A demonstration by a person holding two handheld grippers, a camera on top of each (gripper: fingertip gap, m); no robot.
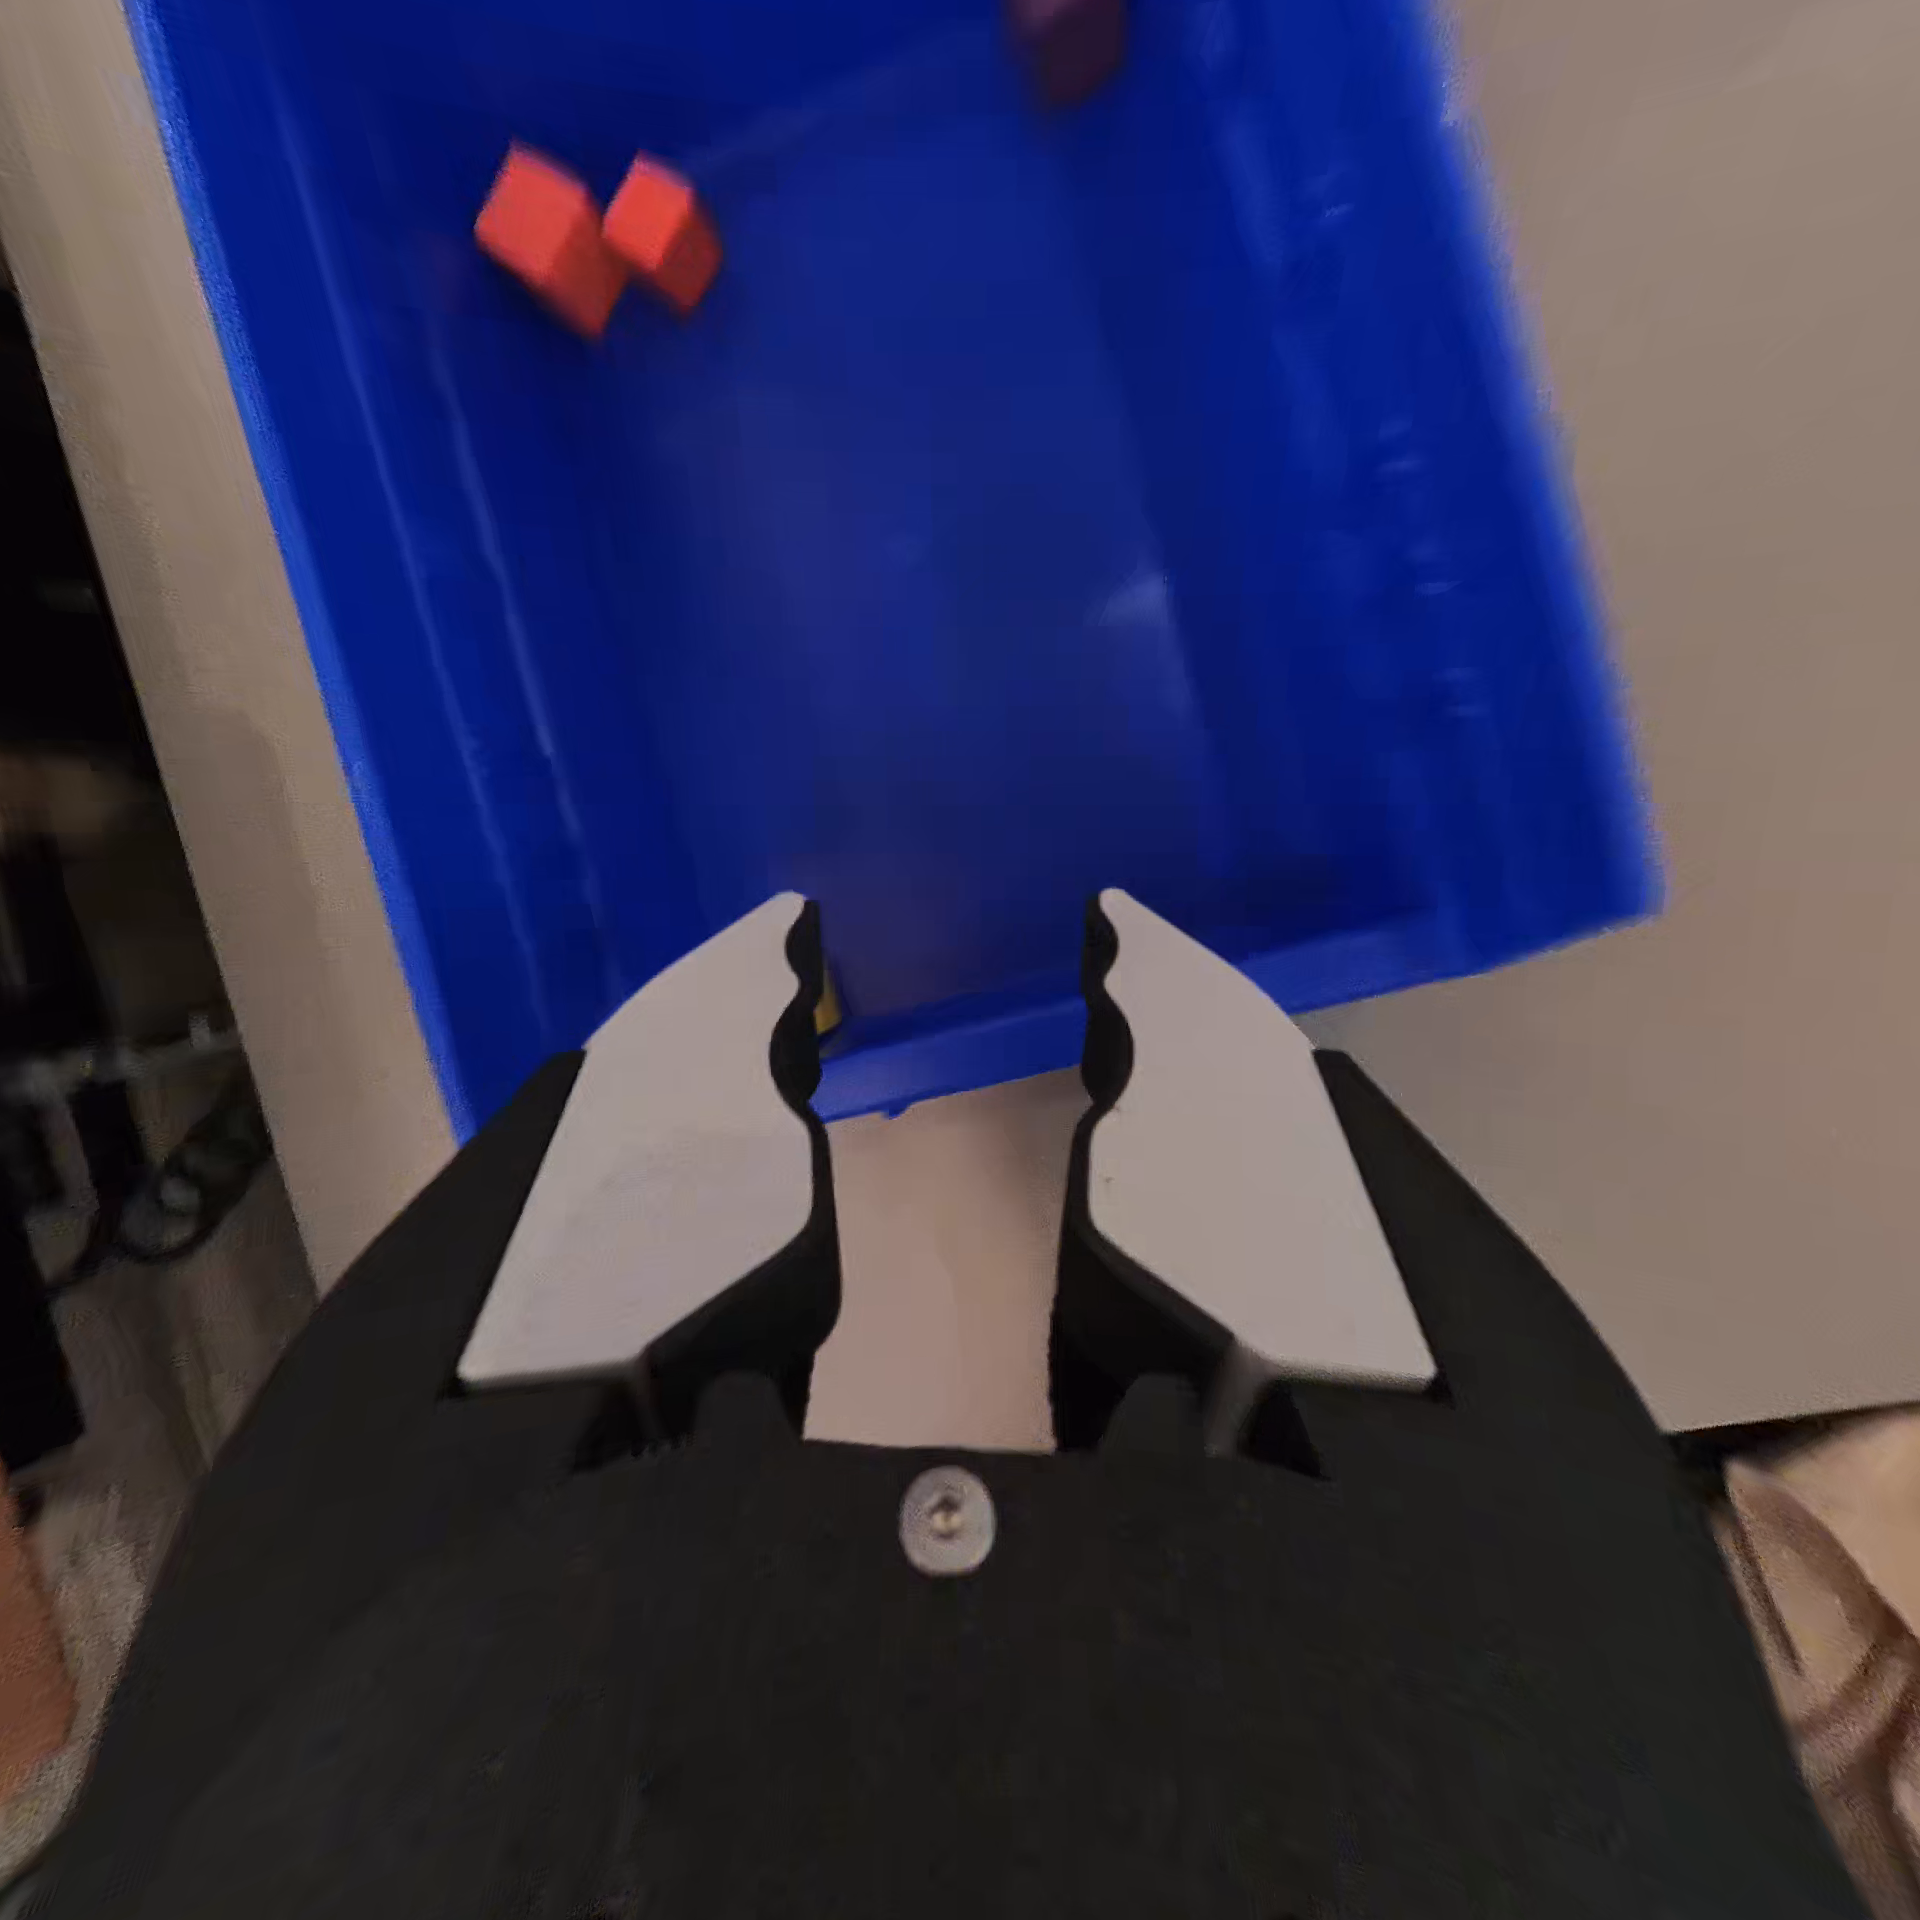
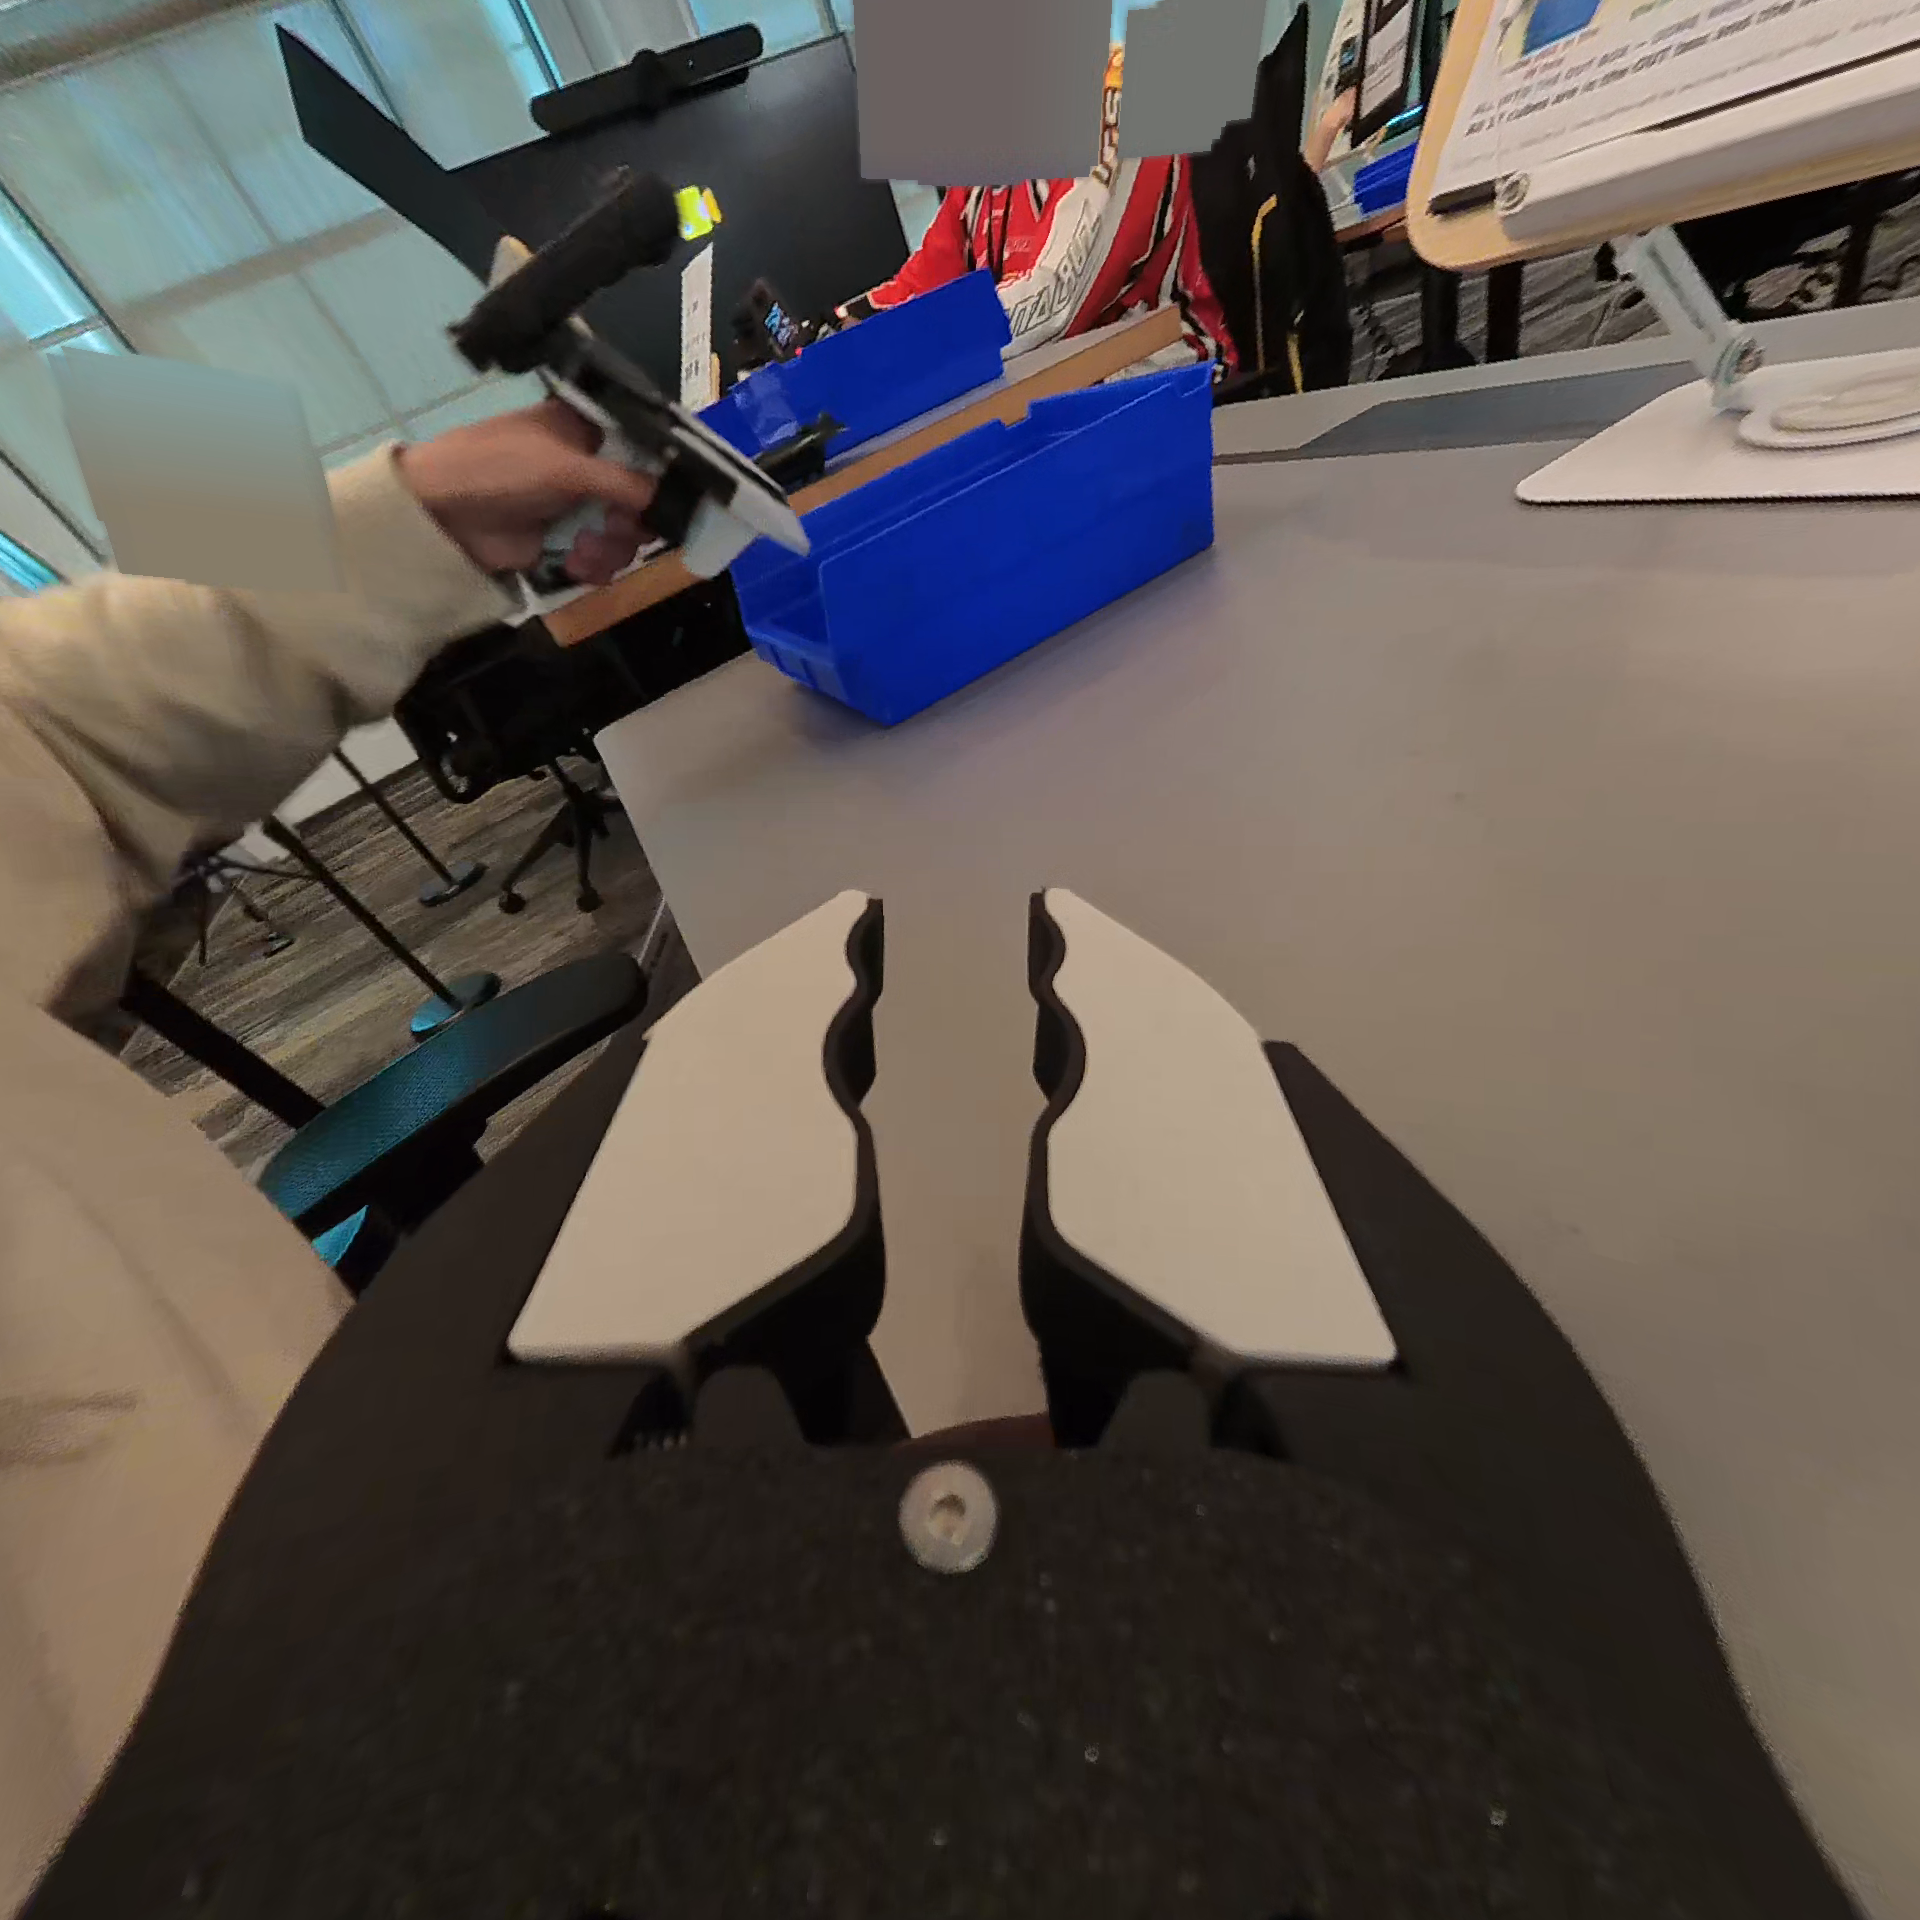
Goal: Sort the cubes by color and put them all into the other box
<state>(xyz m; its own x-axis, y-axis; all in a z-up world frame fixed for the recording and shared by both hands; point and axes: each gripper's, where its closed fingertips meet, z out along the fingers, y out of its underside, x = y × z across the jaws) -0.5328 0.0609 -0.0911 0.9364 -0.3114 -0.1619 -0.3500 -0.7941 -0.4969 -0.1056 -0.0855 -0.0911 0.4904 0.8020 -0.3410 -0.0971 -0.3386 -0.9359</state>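
The left tongs (image 1: 951,935) hang spread and empty over the blue plastic box (image 1: 1507,623), ready to grab, with two red cubes (image 1: 592,234) at eleven o'clock, while the right tongs (image 2: 956,925) wait spread above the grey tabletop (image 2: 1455,831).

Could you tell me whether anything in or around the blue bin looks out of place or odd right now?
Nothing looks spilled or damaged. In the blue bin, two red cubes sit together and a purple cube lies apart at the far end, which suits colour sorting. Both tongs, left and right, are open and empty.
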